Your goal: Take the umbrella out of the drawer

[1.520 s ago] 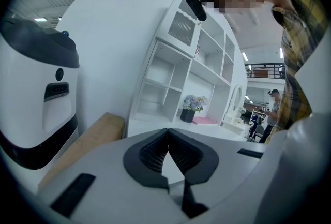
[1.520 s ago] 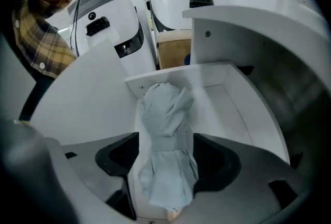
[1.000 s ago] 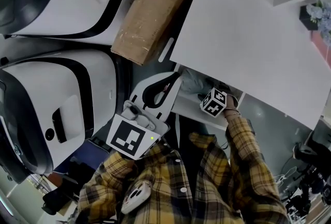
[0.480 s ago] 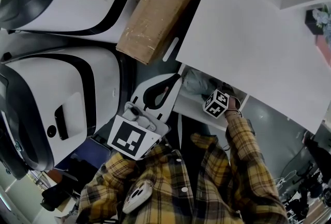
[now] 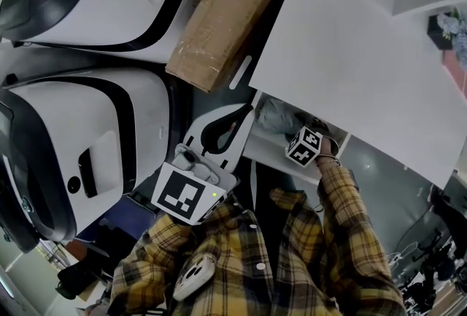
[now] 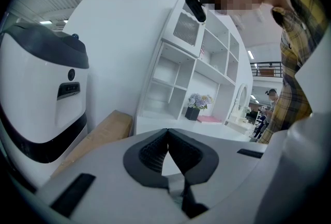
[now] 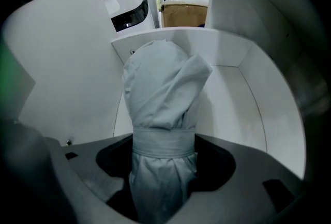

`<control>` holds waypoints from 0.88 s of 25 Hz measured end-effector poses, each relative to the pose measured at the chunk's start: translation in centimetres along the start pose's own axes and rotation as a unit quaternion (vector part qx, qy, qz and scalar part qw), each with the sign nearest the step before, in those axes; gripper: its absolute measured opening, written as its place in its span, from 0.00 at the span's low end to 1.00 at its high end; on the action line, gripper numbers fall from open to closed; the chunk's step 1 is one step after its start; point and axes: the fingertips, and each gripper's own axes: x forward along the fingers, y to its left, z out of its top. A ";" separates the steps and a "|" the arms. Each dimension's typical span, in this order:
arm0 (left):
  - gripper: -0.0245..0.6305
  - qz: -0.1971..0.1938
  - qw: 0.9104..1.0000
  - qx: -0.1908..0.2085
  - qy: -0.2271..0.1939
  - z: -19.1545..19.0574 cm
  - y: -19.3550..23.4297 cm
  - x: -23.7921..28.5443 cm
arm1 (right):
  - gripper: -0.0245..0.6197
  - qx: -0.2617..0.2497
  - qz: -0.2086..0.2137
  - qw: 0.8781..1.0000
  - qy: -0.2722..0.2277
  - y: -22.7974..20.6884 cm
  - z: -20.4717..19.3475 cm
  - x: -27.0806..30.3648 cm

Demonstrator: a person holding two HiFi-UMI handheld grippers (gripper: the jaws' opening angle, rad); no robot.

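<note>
Folded pale grey-blue fabric umbrella (image 7: pixel 163 109) lies in the open white drawer (image 7: pixel 258 114), strapped end btw right gripper (image 7: pixel 164 171) jaws. Jaws have just been closing a bit, but dark gaps show either side: spread, not gripping. Left gripper (image 6: pixel 166 140) jaws pressed together, nothing btw them.

Left gripper (image 6: pixel 167 132): jaws together, empty, pointing near level. Right gripper (image 7: pixel 164 161): pointing steeply down, jaws wide, just closing slightly. The umbrella (image 7: pixel 163 88) is between them, not yet clamped. Right forearm (image 5: pixel 343 212) is extended.
</note>
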 end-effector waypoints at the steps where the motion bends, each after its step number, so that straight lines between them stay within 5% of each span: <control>1: 0.07 0.001 1.000 0.000 -0.001 0.1 0.0 -0.1 | 0.51 0.002 0.002 1.000 0.002 0.0 0.0 0.0; 22: 0.07 -0.016 0.999 0.032 -0.021 2.7 -2.8 0.3 | 0.50 0.011 0.000 0.998 -0.058 -0.1 2.3 -5.7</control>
